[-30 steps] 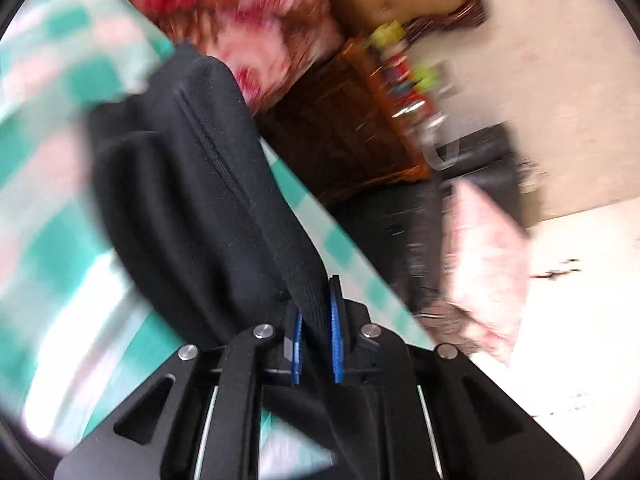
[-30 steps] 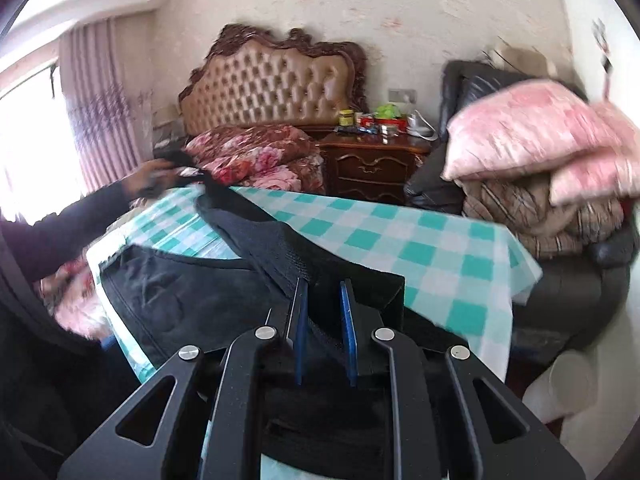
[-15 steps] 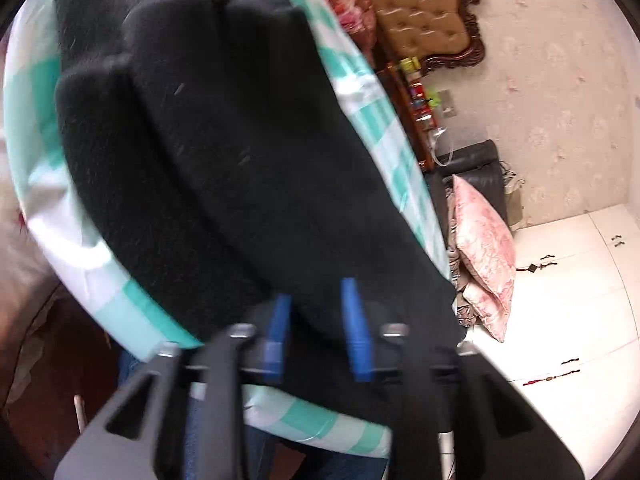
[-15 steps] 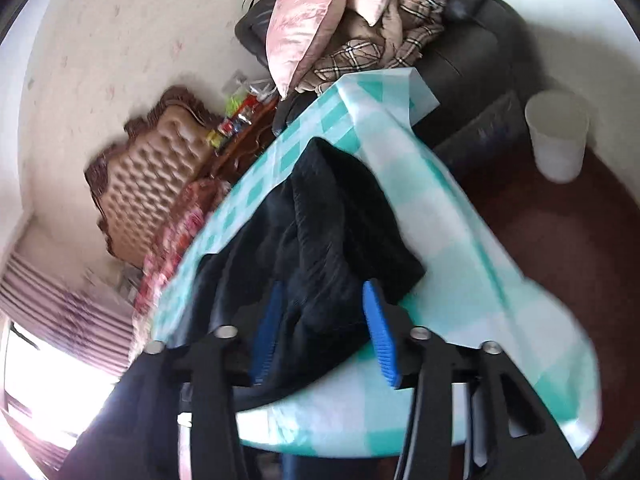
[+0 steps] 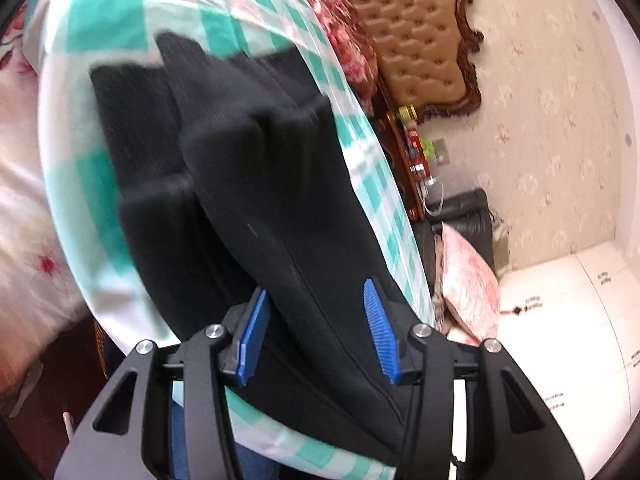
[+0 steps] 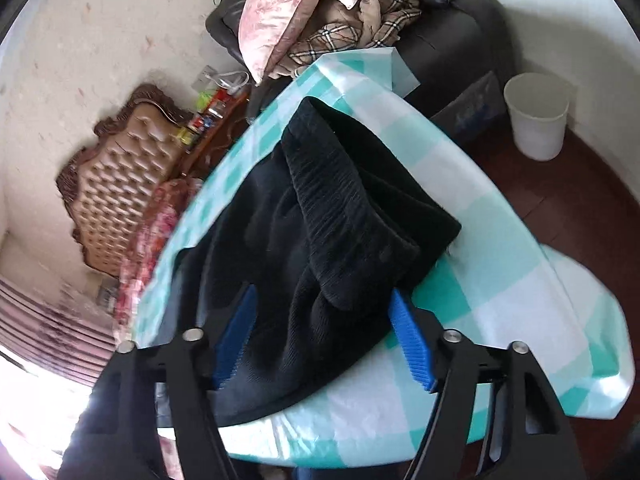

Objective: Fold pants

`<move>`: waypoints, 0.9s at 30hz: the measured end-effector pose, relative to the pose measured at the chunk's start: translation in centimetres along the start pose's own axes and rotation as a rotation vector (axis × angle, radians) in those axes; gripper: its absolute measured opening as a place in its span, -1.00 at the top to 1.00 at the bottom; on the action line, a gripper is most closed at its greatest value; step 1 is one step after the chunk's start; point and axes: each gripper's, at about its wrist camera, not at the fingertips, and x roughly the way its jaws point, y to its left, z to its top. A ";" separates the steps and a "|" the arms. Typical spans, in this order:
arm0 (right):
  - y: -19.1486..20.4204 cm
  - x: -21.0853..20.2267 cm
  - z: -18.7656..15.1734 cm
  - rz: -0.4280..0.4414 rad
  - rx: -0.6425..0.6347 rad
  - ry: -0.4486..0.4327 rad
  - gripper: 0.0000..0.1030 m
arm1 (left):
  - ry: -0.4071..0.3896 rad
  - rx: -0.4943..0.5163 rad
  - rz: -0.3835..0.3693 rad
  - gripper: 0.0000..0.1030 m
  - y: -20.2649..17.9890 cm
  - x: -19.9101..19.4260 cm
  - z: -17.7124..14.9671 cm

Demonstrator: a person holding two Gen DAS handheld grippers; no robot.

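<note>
Basically, both tools are released: the left gripper [image 5: 316, 332] and the right gripper [image 6: 322, 334] are seen with jaws spread wide, nothing clamped between the blue pads. The black pants [image 6: 320, 220] are laid in overlapping layers on the checked tablecloth [image 6: 500, 280], bunched near the table's front edge.

Risk, as judged: the top layer looks lumpy and skewed in the right wrist view, so a crooked fold could be locked in if it is pressed flat as is. Only one layer could be caught by a careless re-grip, and the stack would be dragged apart. Cloth close to the edge could be slid off, or the tablecloth pulled along with it.

Hidden: whether the fingertips touch the fabric cannot be told. The waistband and leg ends cannot be told apart. The near hem is cut off behind the gripper bodies, and the left view is motion-blurred.
</note>
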 end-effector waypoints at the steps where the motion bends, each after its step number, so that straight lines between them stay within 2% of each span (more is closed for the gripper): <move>1: 0.3 0.2 0.0 -0.023 -0.013 -0.001 -0.11 | -0.009 -0.019 0.000 0.09 0.4 -0.2 0.4; 2: 0.5 0.3 0.0 -0.046 -0.026 -0.003 -0.05 | -0.020 -0.044 -0.003 0.10 1.0 -0.4 1.0; 4: 0.7 0.1 0.3 -0.080 -0.046 -0.009 0.27 | -0.030 -0.079 -0.011 0.11 1.6 -0.4 1.8; 5: 0.7 0.0 0.5 -0.097 -0.053 -0.014 0.36 | -0.028 -0.096 -0.012 0.12 1.6 -0.1 2.3; 6: 0.8 -0.3 0.6 -0.108 -0.057 -0.017 0.45 | -0.017 -0.111 0.001 0.34 1.8 0.2 3.0; 7: 0.9 -0.5 0.8 -0.112 -0.058 -0.017 0.55 | -0.005 -0.110 0.018 0.77 1.8 0.4 3.3; 8: 1.1 -0.7 1.0 -0.115 -0.065 -0.021 0.59 | 0.006 -0.093 0.038 0.85 1.3 0.6 3.9; 10: 2.5 -1.5 1.7 -0.111 -0.094 -0.033 0.68 | 0.032 -0.020 0.082 0.86 -1.4 0.5 5.4; 12: 4.6 -3.1 2.8 -0.070 -0.136 -0.062 0.69 | 0.033 0.029 0.083 0.86 -4.0 -0.6 6.1; 13: 5.8 -4.2 3.4 -0.043 -0.157 -0.082 0.69 | 0.032 0.051 0.081 0.86 -5.3 -1.3 6.3; 15: 6.5 -5.5 3.5 -0.045 -0.183 -0.102 0.69 | 0.021 0.074 0.083 0.86 -6.3 -3.2 5.3; 17: 5.2 -5.3 3.2 -0.094 -0.183 -0.089 0.70 | 0.031 0.050 0.123 0.86 -4.4 -4.0 3.6; 19: 2.6 -4.0 2.9 -0.129 -0.129 -0.040 0.71 | 0.072 -0.010 0.173 0.86 0.0 -3.1 1.7; 21: 0.1 -2.1 2.3 -0.162 -0.085 0.016 0.71 | 0.078 -0.057 0.165 0.86 2.4 -2.8 1.1; 25: 1.1 -3.9 2.1 -0.125 -0.110 -0.023 0.72 | 0.020 -0.005 0.145 0.86 1.0 -4.6 1.1; 27: 1.4 -4.8 2.1 -0.116 -0.116 -0.041 0.72 | 0.025 -0.021 0.158 0.86 1.3 -4.7 1.2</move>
